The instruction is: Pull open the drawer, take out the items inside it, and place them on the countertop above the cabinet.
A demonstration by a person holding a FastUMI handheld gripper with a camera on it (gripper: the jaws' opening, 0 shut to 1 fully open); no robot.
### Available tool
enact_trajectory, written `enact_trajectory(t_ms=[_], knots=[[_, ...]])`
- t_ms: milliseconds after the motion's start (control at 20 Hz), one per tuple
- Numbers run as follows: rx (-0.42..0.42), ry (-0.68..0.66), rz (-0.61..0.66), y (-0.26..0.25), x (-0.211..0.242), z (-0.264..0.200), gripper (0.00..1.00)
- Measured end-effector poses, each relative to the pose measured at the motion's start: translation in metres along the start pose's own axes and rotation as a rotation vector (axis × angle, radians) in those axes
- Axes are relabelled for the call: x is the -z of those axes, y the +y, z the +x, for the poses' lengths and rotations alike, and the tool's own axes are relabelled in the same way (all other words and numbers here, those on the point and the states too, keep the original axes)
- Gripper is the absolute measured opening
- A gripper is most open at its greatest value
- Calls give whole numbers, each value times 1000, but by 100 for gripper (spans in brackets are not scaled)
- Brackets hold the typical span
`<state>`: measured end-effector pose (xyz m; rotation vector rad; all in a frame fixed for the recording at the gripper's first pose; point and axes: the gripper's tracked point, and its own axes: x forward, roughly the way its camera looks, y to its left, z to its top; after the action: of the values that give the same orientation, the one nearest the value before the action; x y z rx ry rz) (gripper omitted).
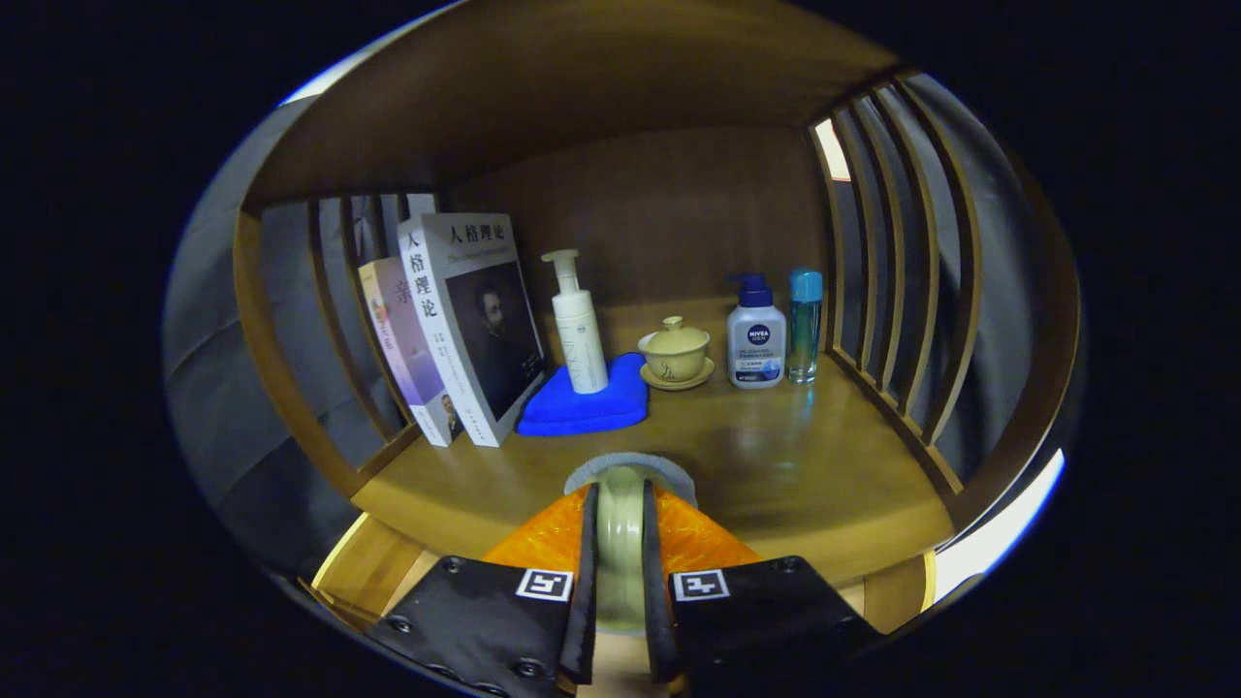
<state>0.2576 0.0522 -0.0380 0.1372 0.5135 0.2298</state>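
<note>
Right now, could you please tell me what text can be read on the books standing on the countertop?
"人格理论": on the cover and spine of the large white book.
Smaller book behind it: the spine text is too blurred to read.
Small print on both books: too small to read.
The gripper is shut on a pale green ceramic piece.

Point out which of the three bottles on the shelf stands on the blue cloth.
The tall white pump bottle, beside the books. The other two bottles stand on bare wood by the slats. The claw is shut on a pale green item.
</note>
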Motion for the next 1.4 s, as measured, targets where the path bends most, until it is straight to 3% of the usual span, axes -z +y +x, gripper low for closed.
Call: enact_trajectory(t_ms=[300, 700, 850, 1150, 1400], knots=[[43, -20, 2, -10, -10, 30, 24], [81, -138, -73, -2, -26, 15, 99], [50, -185, -81, 13, -30, -15, 98], [5, -284, -223, 35, -16, -92, 98], [-5, -371, -225, 43, -3, -145, 100]])
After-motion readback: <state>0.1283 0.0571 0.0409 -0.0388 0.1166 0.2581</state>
